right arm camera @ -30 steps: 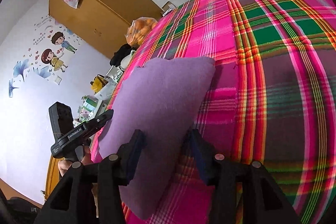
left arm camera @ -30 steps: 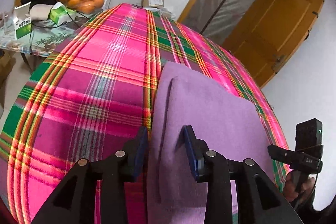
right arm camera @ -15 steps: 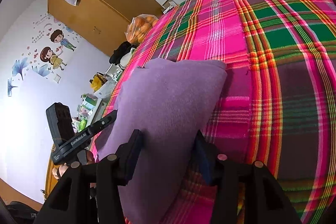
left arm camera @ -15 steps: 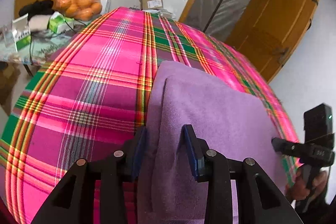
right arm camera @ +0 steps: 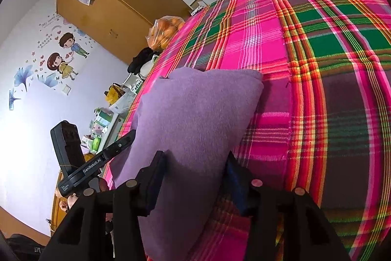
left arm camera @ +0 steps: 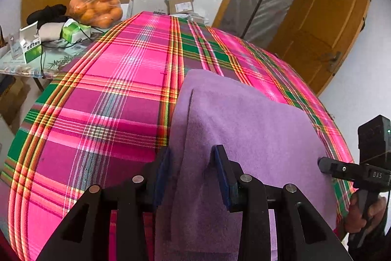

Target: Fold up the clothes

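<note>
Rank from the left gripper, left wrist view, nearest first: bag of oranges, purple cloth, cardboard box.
From the left gripper:
1. Purple cloth: between its fingers, on the plaid cover.
2. Bag of oranges: far left, on the side table.
3. Cardboard box: past the bed's far end, by the wall.

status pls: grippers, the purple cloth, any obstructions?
Left gripper open, purple cloth between its jaws. Right gripper closing around the cloth's near edge. Cloth lies folded on plaid cover. Nothing in the way.

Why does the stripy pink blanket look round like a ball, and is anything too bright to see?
Left wrist view: the fisheye lens bends the flat plaid blanket into a dome. Right wrist view: same bulge, and the wall with stickers glares nearly white at the left.
</note>
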